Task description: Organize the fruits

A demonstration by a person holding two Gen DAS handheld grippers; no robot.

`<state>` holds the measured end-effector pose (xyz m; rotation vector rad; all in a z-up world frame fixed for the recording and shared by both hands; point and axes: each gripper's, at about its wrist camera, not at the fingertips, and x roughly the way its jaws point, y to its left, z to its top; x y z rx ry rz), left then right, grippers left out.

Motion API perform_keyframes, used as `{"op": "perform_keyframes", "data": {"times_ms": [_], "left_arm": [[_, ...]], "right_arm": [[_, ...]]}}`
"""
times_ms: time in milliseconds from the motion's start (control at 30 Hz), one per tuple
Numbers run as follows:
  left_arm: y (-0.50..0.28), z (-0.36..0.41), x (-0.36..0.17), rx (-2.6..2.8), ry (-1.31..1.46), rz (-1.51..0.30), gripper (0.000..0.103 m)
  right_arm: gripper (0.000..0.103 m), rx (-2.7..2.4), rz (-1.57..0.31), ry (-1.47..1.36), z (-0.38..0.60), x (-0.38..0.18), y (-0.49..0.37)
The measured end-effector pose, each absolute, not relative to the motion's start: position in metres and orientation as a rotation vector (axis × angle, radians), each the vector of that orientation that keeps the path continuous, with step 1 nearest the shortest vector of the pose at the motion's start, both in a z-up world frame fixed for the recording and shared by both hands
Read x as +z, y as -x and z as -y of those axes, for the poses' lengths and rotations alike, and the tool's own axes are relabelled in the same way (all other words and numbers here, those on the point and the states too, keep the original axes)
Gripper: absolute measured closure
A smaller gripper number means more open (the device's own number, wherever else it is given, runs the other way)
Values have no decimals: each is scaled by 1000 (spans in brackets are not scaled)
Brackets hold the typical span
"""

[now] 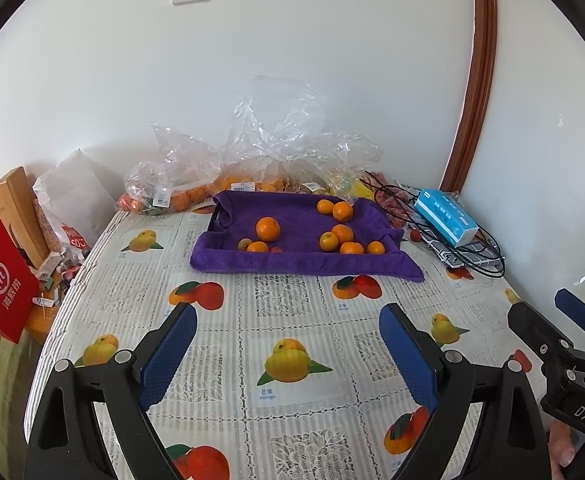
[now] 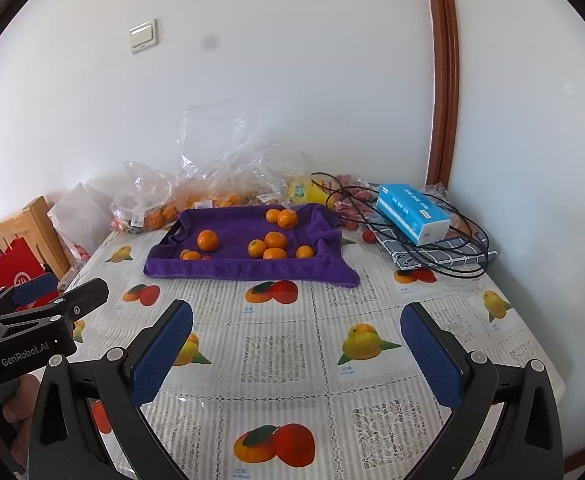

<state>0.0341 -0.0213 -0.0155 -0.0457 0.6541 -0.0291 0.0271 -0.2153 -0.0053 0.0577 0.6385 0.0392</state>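
From the left wrist we see our left gripper (image 1: pixel 288 340) above the tablecloth (image 1: pixel 292 304), jaws wide apart and holding nothing. The oranges (image 1: pixel 342 234) lie loose on a purple towel (image 1: pixel 292 260) lining a tray, likely to stop them rolling. More fruit sits in plastic bags (image 1: pixel 196 188) behind.

From the right wrist, our right gripper (image 2: pixel 296 340) also hangs low, jaws apart, aimed at the towel (image 2: pixel 252 268). A tissue box (image 2: pixel 412 212) rests on cables at the right.

The right gripper (image 2: pixel 296 344) hangs wide open above the fruit-print tablecloth (image 2: pixel 276 356). Beyond it, mandarins (image 2: pixel 274 240) lie on a purple towel-lined tray (image 2: pixel 248 268), with the left gripper (image 2: pixel 58 294) alongside.
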Motion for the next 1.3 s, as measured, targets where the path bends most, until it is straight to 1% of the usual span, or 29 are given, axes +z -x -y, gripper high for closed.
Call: {"op": "perform_keyframes", "data": {"times_ms": [1300], "left_arm": [[-32, 19, -14, -31, 55, -656, 10]], "right_arm": [[0, 35, -621, -66, 214, 0, -25]]}}
